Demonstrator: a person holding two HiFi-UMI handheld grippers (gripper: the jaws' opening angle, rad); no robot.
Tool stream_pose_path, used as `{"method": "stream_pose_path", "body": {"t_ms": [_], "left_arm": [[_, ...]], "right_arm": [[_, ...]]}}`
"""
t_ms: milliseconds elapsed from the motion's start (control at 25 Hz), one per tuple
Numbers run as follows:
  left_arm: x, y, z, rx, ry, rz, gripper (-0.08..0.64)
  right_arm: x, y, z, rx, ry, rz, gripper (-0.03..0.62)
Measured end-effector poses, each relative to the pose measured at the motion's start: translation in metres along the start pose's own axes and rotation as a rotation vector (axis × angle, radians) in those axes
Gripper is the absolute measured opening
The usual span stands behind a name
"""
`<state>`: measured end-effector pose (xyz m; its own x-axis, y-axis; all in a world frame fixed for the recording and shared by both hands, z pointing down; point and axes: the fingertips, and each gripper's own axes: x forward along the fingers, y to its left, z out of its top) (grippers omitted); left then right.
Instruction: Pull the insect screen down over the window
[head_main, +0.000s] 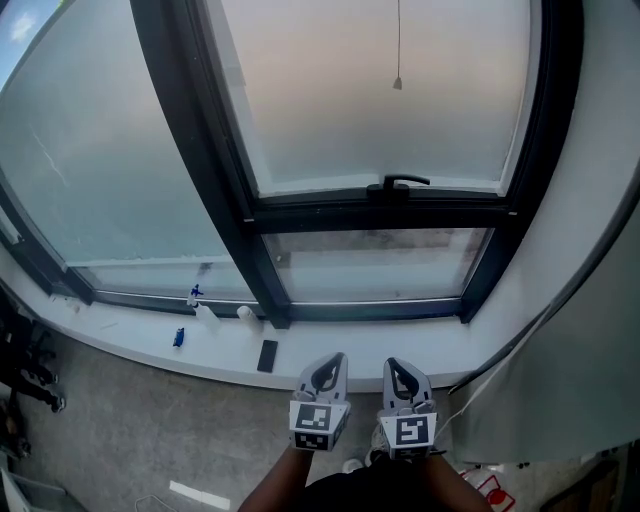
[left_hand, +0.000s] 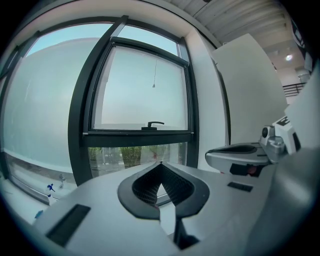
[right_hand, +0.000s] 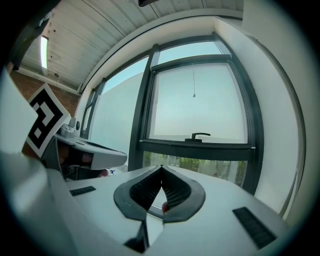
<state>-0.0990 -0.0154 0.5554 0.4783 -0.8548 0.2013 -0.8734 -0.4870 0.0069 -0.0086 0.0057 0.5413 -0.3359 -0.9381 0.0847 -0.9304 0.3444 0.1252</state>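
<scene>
A dark-framed window has a frosted upper pane and a clear lower strip. A thin pull cord with a small weight hangs in front of the upper pane; its cord shows in both gripper views. A black handle sits on the crossbar. My left gripper and right gripper are side by side near the sill, well below the cord. Both are shut with nothing between the jaws, as seen at the left gripper and the right gripper.
On the white sill lie a spray bottle, a small white container, a blue item and a dark flat object. A large fixed pane is at left. A grey curtain or panel hangs at right.
</scene>
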Motion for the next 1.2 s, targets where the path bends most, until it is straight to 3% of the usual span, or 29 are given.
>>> {"method": "stream_pose_path", "body": {"t_ms": [480, 1200], "left_arm": [[0.056, 0.014, 0.017, 0.002, -0.009, 0.011, 0.000], [0.129, 0.029, 0.035, 0.000, 0.007, 0.090, 0.000]], "right_arm": [[0.043, -0.063, -0.001, 0.026, 0.004, -0.063, 0.003], [0.106, -0.120, 0.001, 0.024, -0.008, -0.008, 0.003]]}}
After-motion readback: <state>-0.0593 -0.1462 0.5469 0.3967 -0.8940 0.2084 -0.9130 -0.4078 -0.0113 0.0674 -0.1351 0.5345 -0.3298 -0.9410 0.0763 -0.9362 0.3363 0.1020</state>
